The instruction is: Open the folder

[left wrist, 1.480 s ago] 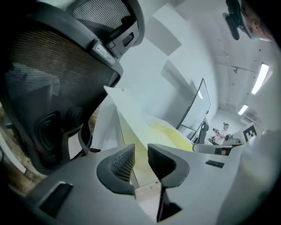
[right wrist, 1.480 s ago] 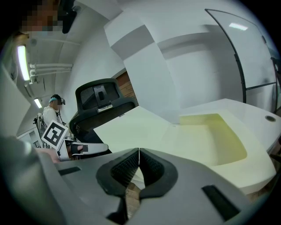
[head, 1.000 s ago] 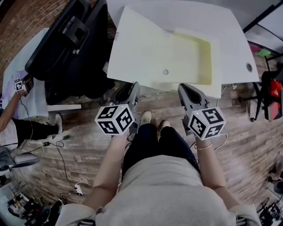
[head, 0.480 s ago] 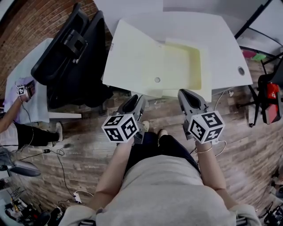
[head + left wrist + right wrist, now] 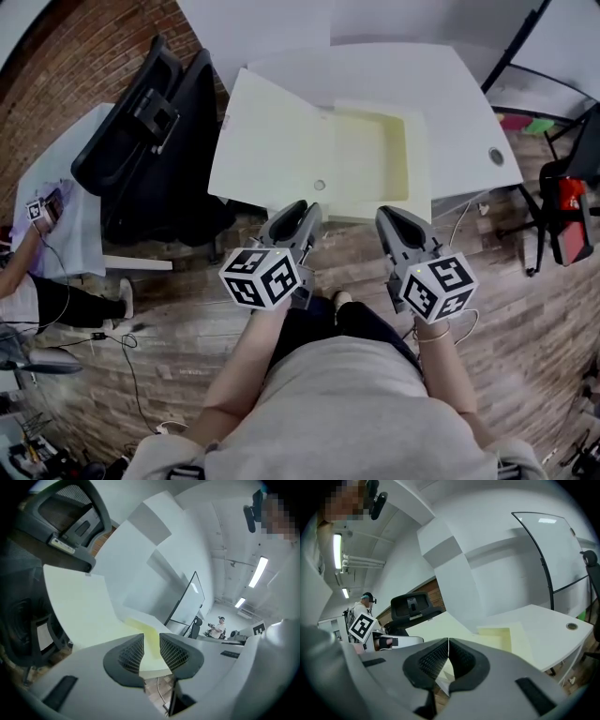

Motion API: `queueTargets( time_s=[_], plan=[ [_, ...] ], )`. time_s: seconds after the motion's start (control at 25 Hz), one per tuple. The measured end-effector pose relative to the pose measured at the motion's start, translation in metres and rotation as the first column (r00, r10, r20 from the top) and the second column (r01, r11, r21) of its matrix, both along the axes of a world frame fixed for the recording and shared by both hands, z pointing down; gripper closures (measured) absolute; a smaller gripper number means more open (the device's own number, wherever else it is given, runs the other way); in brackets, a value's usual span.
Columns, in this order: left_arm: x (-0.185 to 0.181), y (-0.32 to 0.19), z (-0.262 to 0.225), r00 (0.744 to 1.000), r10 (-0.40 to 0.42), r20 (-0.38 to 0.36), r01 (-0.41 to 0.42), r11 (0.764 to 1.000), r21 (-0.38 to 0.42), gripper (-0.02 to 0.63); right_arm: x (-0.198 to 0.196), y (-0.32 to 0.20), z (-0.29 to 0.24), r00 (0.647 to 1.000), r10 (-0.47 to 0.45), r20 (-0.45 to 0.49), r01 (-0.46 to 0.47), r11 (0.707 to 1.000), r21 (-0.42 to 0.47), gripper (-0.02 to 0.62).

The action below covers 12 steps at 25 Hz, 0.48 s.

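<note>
A pale yellow folder (image 5: 319, 150) lies open on the white table (image 5: 459, 103). Its wide left cover hangs out past the table's left edge, and the box-shaped half rests on the right. My left gripper (image 5: 298, 211) hovers just short of the folder's near edge, open, with nothing between its pads. In the left gripper view the folder's cover (image 5: 84, 616) spreads beyond the jaws of the left gripper (image 5: 151, 639). My right gripper (image 5: 394, 217) stays off the near edge too, shut and empty. In the right gripper view its tips (image 5: 448, 644) meet below the folder (image 5: 497, 637).
A black office chair (image 5: 150, 122) stands close to the table's left side, under the overhanging cover. A seated person (image 5: 28, 253) holding a marker cube is at the far left. A red-and-black object (image 5: 574, 202) stands at the right. The floor is brick-patterned.
Both grippers have risen and stayed at the table's near edge; the left one has shifted to the right. The folder lies open as before.
</note>
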State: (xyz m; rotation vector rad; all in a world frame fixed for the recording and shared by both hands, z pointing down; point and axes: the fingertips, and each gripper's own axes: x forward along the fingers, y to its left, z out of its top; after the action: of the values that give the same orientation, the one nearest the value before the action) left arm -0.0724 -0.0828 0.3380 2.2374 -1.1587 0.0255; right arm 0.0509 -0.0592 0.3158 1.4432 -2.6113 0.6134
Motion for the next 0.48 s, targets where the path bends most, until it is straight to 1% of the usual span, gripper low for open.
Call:
queueTargets(
  time_s=[0.24, 0.36, 0.48],
  plan=[
    [0.027, 0.002, -0.022, 0.994, 0.104, 0.025, -0.106, 0.991, 0.084, 0.490, 0.006, 0.004, -0.016, 1.000, 0.017, 0.007, -0.018, 0.999, 0.041, 0.574],
    [0.038, 0.003, -0.031, 0.987, 0.154, 0.035, -0.157, 0.981, 0.114, 0.537, 0.006, 0.004, -0.020, 1.000, 0.020, 0.008, -0.020, 0.999, 0.047, 0.574],
    [0.046, 0.000, -0.037, 0.982, 0.186, 0.044, -0.190, 0.973, 0.134, 0.557, 0.005, 0.003, -0.022, 1.000, 0.022, 0.000, -0.022, 0.998, 0.056, 0.574]
  ],
)
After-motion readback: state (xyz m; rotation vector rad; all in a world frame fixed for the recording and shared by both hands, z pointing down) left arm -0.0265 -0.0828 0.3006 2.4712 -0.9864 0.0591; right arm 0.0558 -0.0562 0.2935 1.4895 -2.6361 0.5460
